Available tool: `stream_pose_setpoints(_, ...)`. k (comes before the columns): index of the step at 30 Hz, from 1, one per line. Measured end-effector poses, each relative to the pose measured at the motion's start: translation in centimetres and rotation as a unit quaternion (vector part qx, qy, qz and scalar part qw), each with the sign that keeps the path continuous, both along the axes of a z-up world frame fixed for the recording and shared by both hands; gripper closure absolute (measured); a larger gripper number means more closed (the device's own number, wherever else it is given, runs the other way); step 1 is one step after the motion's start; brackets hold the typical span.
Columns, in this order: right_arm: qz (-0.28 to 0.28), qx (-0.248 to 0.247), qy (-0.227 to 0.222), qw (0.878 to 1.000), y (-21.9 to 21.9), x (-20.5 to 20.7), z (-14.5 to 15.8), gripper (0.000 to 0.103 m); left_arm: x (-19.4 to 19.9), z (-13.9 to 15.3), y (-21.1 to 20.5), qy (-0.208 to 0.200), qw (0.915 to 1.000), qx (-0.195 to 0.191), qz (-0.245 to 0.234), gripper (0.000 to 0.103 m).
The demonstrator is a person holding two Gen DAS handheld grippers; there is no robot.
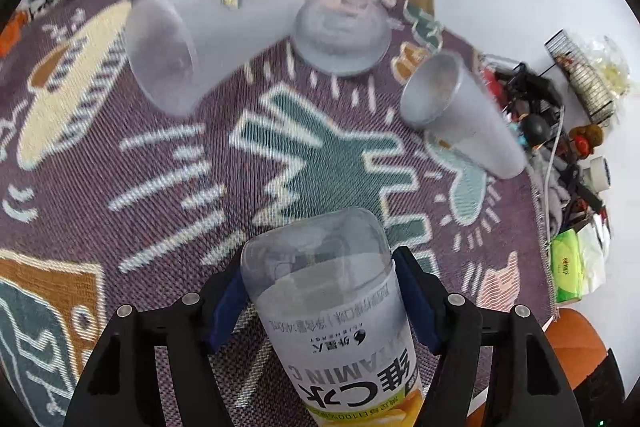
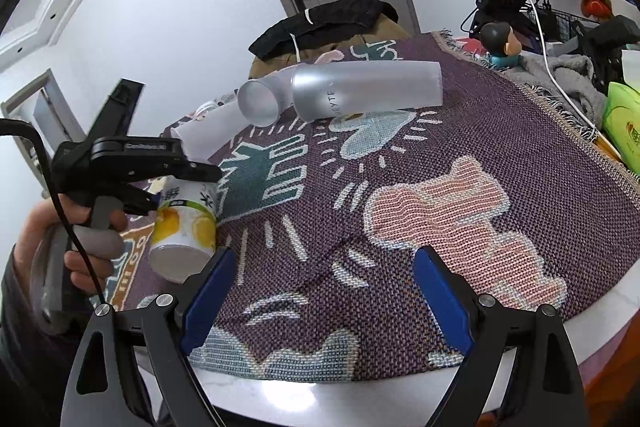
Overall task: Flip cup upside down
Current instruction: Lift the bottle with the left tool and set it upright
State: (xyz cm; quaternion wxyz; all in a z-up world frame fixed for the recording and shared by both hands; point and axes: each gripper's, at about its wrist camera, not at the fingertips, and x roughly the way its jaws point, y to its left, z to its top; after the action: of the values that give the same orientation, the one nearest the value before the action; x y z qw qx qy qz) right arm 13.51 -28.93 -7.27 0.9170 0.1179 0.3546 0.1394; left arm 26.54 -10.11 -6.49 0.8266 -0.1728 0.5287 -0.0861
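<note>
Frosted cups [image 1: 460,111] toppled on woven cloth [image 2: 520,131], left gripper [image 1: 324,291] jaws clamping labelled cup [image 1: 340,315] — right gripper [image 2: 320,291] wide.

"VITAMIN C" runs upside down across the label of the clear cup [image 1: 332,311] in the left wrist view, only partly showing, with large Chinese characters beside it. On the frosted cup [image 2: 360,89] lying on its side, letters reading roughly "HEYTEA". Green tissue pack [image 2: 624,123]: print too small to read.

Open woven mat [image 2: 460,155] filled the centre and lower right of the right wrist view. Three frosted cups [image 2: 360,89] lay across the upper centre; a clutter of figurine [image 2: 498,45] and tissue pack [image 2: 624,123] blocked the right edge.
</note>
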Motion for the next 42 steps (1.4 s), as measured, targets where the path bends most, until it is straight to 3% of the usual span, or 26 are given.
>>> stream_pose_setpoints(7, -0.006, -0.001, 0.001, 1.000, -0.1, 0.2, -0.1, 0.012, -1.7, 4.2, -0.7, -0.099, 0.9943, 0.029, -0.028, 0.034)
stream_pose_setpoints(11, -0.002, -0.006, 0.000, 1.000, 0.2, 0.1, -0.1, 0.012, -2.6, 6.1, -1.9, -0.159, 0.9828, 0.083, -0.043, 0.035)
stream_pose_setpoints(15, -0.002, -0.012, -0.002, 1.000, 0.4, 0.1, -0.2, 0.012, -3.6, 7.1, -3.1, -0.204, 0.9652, 0.156, -0.049, 0.036)
stream_pose_setpoints(20, -0.005, -0.010, 0.001, 1.000, 0.1, 0.2, -0.4, 0.012, -4.5, 7.1, -4.2, -0.220, 0.9490, 0.216, -0.067, 0.036)
stream_pose_setpoints(25, -0.006, -0.009, 0.003, 1.000, 0.0, 0.2, -0.5, 0.013, -5.4, 6.4, -5.4, -0.217, 0.9395, 0.250, -0.089, 0.035)
stream_pose_setpoints(32, -0.005, -0.010, 0.007, 1.000, 0.0, 0.3, -0.8, 0.013, -5.6, 4.8, -6.3, -0.193, 0.9395, 0.264, -0.100, 0.035)
stream_pose_setpoints(37, -0.005, -0.011, 0.009, 1.000, 0.0, 0.4, -0.9, 0.013, -5.7, 4.8, -6.1, -0.188, 0.9445, 0.249, -0.103, 0.034)
stream_pose_setpoints(42, -0.004, -0.014, 0.005, 1.000, 0.1, 0.3, -0.8, 0.013, -6.0, 5.9, -5.5, -0.195, 0.9470, 0.237, -0.094, 0.024)
